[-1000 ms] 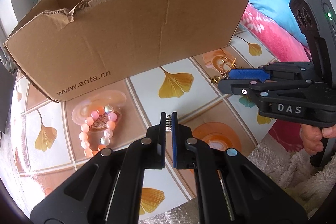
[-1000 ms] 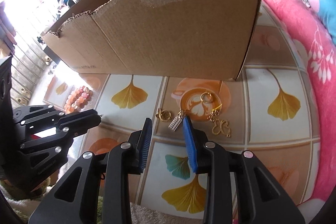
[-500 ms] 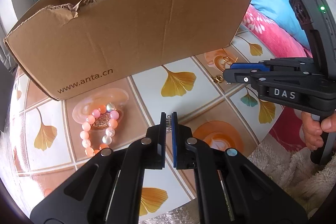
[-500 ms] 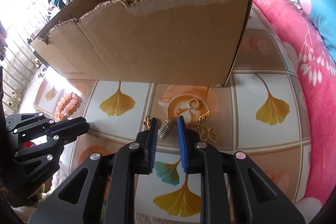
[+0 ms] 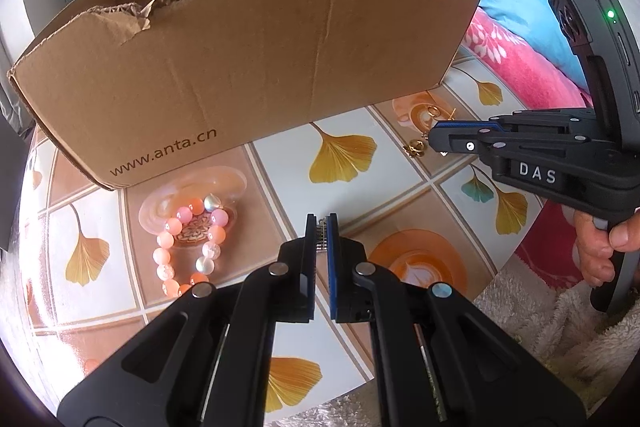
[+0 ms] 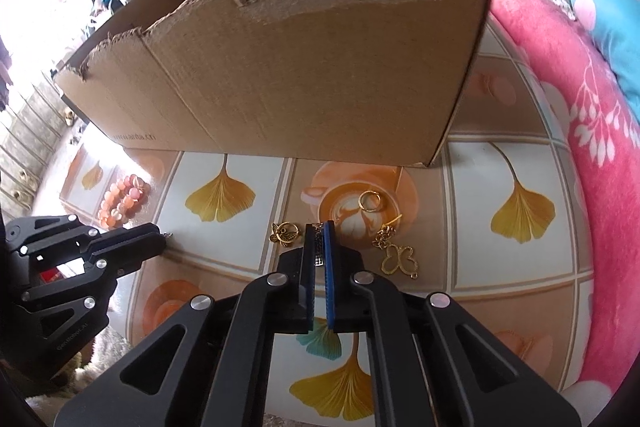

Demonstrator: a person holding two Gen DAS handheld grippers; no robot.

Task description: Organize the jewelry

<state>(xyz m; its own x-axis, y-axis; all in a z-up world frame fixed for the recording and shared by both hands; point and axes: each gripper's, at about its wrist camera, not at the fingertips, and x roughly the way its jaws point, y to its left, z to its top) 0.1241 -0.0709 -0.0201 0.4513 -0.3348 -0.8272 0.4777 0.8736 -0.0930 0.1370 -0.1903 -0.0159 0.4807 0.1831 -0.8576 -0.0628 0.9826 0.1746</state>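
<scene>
My left gripper [image 5: 321,223] is shut on a small silver rhinestone earring [image 5: 320,231], held above the table. My right gripper [image 6: 319,231] is shut on a matching silver rhinestone earring [image 6: 319,247] at the table surface. Around it lie a gold flower charm [image 6: 283,233], a gold ring [image 6: 370,201], a gold butterfly pendant [image 6: 398,259] and a small gold flower earring [image 6: 386,235]. A pink and orange bead bracelet [image 5: 190,245] lies to the left; it also shows in the right wrist view [image 6: 124,201]. An open cardboard box [image 5: 256,67] stands behind.
The round table [image 5: 352,195] has a tile and ginkgo-leaf pattern. A pink blanket [image 6: 568,131] and a blue pillow [image 5: 516,3] lie to the right. The box wall [image 6: 320,79] stands just beyond the jewelry. A fluffy rug [image 5: 532,311] is below the table edge.
My right gripper moved forward and down and closed its fingers on the silver earring on the table. My left gripper stayed shut on its earring and hardly moved.
</scene>
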